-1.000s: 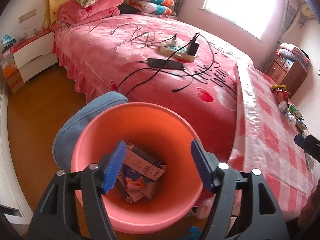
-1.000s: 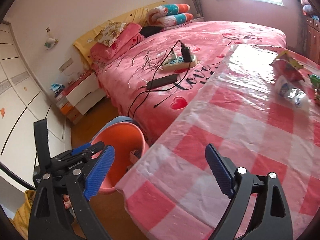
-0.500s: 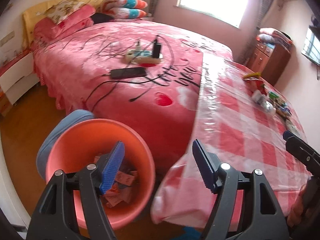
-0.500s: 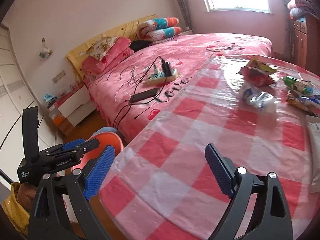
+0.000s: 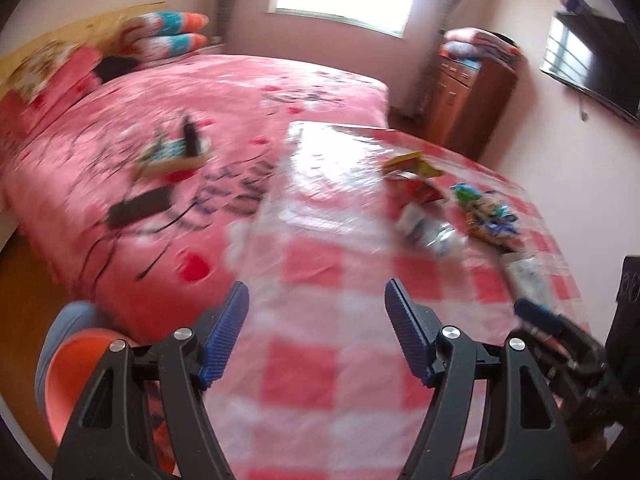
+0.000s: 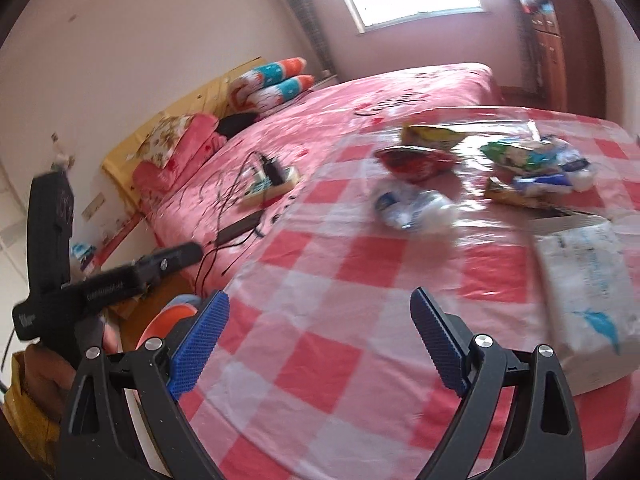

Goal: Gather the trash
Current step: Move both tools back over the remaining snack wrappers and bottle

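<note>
2 claws are hanging released and empty, left claw (image 5: 316, 332) and right claw (image 6: 316, 344), over the table (image 6: 360, 248); about 6 blurred wrappers (image 6: 416, 162) are lying scattered, 1 orange bin (image 5: 76, 364) is standing upright.

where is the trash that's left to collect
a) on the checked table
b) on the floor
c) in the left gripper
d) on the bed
a: the wrappers and crumpled bottle lie on the checked table, and both grippers are open and empty.
</note>
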Action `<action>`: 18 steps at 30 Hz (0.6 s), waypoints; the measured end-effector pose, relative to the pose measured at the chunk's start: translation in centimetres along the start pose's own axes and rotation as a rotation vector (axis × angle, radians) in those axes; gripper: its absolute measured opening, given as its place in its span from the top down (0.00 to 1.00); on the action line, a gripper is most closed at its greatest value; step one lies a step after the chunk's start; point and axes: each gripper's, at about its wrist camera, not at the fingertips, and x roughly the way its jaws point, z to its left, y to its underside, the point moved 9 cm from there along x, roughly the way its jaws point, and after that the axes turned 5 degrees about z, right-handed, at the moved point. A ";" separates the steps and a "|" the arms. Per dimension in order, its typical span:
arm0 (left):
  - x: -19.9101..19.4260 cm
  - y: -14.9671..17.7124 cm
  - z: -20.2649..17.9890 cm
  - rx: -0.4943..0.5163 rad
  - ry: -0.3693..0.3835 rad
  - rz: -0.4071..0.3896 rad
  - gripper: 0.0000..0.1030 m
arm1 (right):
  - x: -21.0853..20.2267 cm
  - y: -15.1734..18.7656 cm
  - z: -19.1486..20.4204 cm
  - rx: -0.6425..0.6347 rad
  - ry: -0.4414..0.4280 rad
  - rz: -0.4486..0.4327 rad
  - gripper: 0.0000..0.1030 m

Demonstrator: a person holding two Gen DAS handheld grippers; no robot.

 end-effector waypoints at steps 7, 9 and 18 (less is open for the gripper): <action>4.9 -6.8 -7.8 0.163 0.089 0.030 0.31 | -2.8 -2.4 -6.1 0.116 0.039 -0.026 0.12; 6.5 -8.3 -9.2 0.189 0.102 0.050 0.31 | -3.6 -3.2 -8.4 0.157 0.053 -0.021 0.12; 14.7 -14.7 -15.6 0.364 0.194 0.173 0.31 | -5.3 -7.2 -18.0 0.205 0.167 -0.012 0.12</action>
